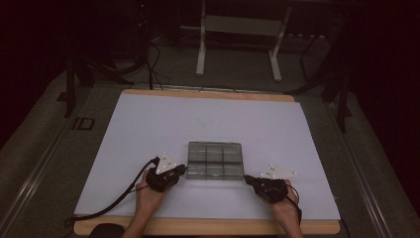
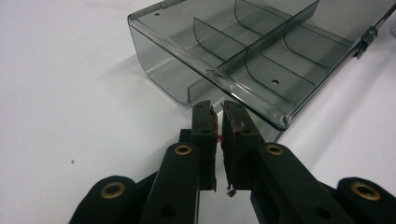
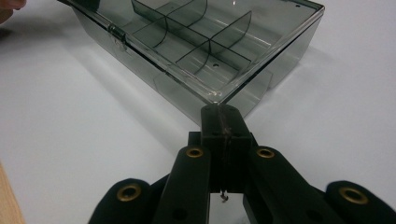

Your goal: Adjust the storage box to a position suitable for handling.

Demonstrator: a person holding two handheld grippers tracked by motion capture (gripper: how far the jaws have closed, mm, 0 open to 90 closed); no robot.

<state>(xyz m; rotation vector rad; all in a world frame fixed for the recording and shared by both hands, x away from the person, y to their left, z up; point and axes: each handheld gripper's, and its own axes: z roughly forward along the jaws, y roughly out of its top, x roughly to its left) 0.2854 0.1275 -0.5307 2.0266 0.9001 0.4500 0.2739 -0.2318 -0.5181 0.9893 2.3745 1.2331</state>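
Where the white mat (image 1: 148,129) covers the table, a smoked clear compartment box (image 1: 214,159) is set near the person's edge, its lid shut and its long axis running from nine to three o'clock. The left gripper (image 1: 182,170) is placed at the box's near-left corner, the right gripper (image 1: 247,179) at its near-right corner; neither hand is clearly nearer. In the left gripper view the jaws are seen slightly parted, nothing between them, the box corner (image 2: 282,121) lying at about one o'clock, just beside the tips. In the right gripper view the jaws are closed pad to pad, empty, the corner (image 3: 215,97) lying at twelve o'clock, at or just above the tips.
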